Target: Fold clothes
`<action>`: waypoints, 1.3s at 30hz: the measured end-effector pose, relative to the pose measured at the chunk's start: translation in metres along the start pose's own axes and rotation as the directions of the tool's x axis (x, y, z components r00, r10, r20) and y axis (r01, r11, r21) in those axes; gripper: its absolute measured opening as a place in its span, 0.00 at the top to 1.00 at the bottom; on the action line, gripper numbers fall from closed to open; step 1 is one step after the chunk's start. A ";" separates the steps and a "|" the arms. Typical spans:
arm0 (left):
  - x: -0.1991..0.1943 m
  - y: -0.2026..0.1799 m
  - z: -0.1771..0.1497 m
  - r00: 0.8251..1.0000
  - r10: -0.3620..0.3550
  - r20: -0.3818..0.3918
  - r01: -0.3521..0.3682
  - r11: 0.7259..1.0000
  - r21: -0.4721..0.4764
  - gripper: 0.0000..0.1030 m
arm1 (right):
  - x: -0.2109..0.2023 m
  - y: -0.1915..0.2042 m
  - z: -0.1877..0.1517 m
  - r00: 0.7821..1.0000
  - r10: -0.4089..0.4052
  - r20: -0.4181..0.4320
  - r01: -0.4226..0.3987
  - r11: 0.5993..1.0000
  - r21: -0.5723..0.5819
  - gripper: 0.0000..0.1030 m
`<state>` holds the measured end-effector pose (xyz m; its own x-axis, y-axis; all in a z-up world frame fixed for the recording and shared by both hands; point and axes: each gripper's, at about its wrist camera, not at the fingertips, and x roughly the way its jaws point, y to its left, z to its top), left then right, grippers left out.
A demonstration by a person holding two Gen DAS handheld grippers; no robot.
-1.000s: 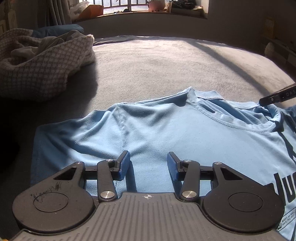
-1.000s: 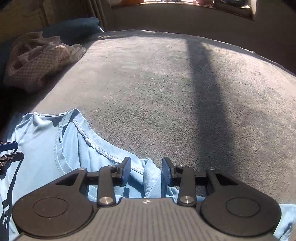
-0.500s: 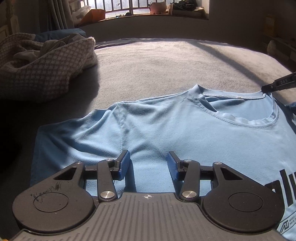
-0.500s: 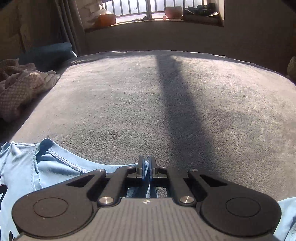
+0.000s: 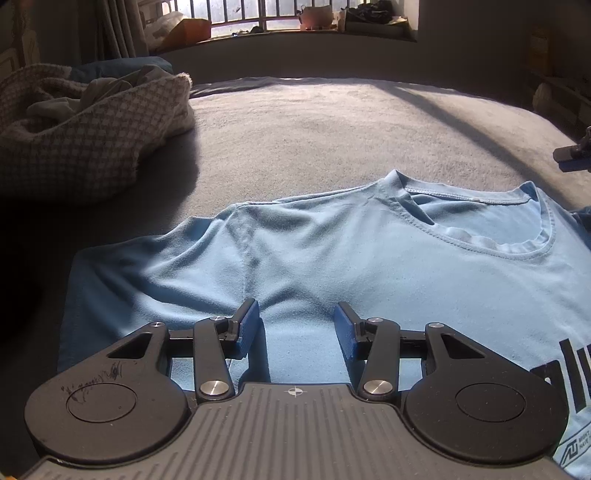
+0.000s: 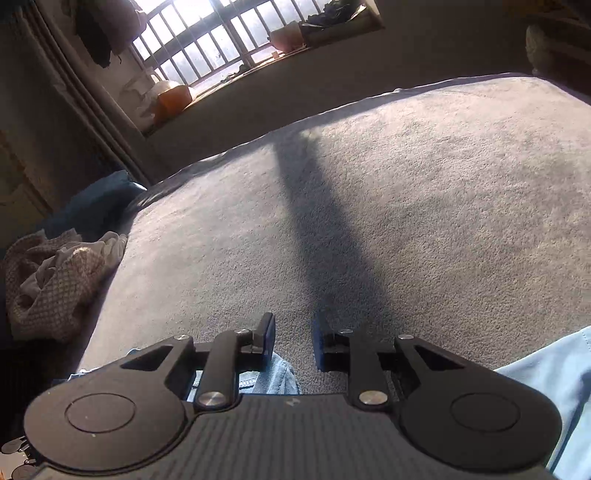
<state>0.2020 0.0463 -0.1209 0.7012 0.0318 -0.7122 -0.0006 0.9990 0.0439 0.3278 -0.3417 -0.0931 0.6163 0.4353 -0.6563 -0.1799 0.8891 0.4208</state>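
A light blue T-shirt point(image 5: 369, 266) with dark print lies face up on the grey bed cover point(image 5: 332, 125), its neckline toward the right. My left gripper point(image 5: 295, 328) is open, its blue pads apart just above the shirt's chest, with only flat cloth below them. In the left wrist view the tip of my right gripper point(image 5: 574, 153) shows at the far right edge, past the collar. In its own view my right gripper point(image 6: 293, 339) is tilted and its jaws are opening with nothing between them. Shirt fabric point(image 6: 275, 374) lies just below its fingers.
A heap of checked knitwear and other clothes point(image 5: 85, 136) sits at the back left of the bed, also seen as a pile point(image 6: 51, 284) in the right wrist view. A dark blue pillow point(image 6: 96, 206) lies behind it. A barred window sill point(image 5: 295, 26) with clutter runs along the far wall.
The right gripper shut on the shirt's edge by the collar, drew it to the right so the neckline flattened, then let go, rolled and moved away. The left gripper stayed still.
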 end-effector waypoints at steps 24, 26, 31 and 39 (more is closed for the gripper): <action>-0.020 -0.079 0.026 0.988 -0.147 0.035 0.140 0.977 0.158 0.56 | -0.125 -0.155 -0.061 0.948 -0.318 0.011 0.287 0.870 0.401 0.50; -0.023 -0.093 0.036 0.987 -0.161 0.009 0.155 0.961 0.228 0.56 | -0.131 -0.163 -0.079 0.970 -0.243 0.013 0.207 0.854 0.478 0.50; -0.021 -0.153 0.067 0.978 -0.207 0.016 0.188 0.916 0.354 0.56 | -0.121 -0.179 -0.095 0.986 -0.150 0.079 0.085 0.842 0.533 0.52; 0.015 -0.257 0.061 0.935 -0.355 -0.001 0.340 0.894 0.293 0.56 | -0.118 -0.183 -0.098 0.980 -0.153 0.124 0.072 0.864 0.498 0.95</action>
<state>0.2558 -0.2114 -0.0999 0.6550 -0.3248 -0.6823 0.4467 0.8947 0.0030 0.2130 -0.5419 -0.1540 0.7271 0.2728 -0.6300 0.2708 0.7294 0.6282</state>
